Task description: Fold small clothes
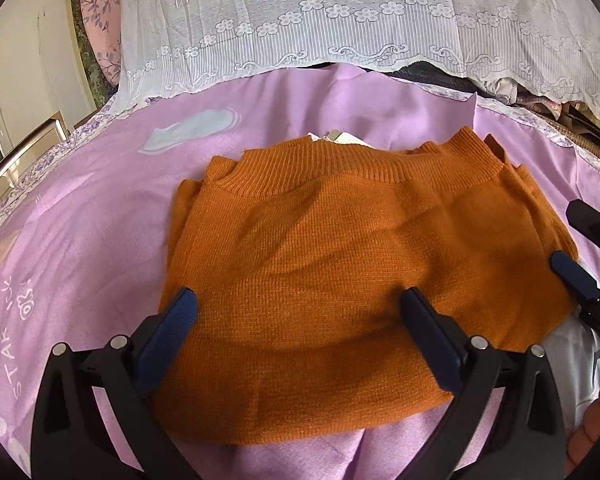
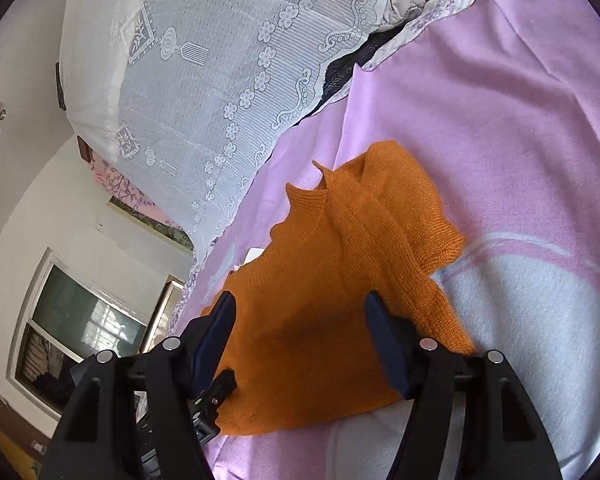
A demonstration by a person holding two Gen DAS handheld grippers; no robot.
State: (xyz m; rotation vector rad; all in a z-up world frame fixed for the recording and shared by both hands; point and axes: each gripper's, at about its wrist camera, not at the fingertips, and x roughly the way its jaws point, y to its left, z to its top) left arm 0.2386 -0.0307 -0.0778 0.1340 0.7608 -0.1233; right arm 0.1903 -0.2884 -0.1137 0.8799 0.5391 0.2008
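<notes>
An orange knitted sweater (image 1: 340,264) lies folded on the pink bedsheet (image 1: 80,240), collar at the far side, a white tag by the collar. My left gripper (image 1: 300,300) is open, its jaws spread over the sweater's near part, holding nothing. My right gripper (image 2: 300,304) is open above the sweater's (image 2: 332,280) right part, holding nothing; one of its fingertips (image 1: 572,276) shows at the right edge of the left wrist view. The left gripper's black frame (image 2: 216,396) shows low in the right wrist view.
A white lace cover (image 1: 320,20) hangs over the back of the bed. A floral pillow (image 1: 100,20) stands at the far left. A window (image 2: 80,332) and wall lie beyond the bed. The sheet (image 2: 520,140) extends to the right.
</notes>
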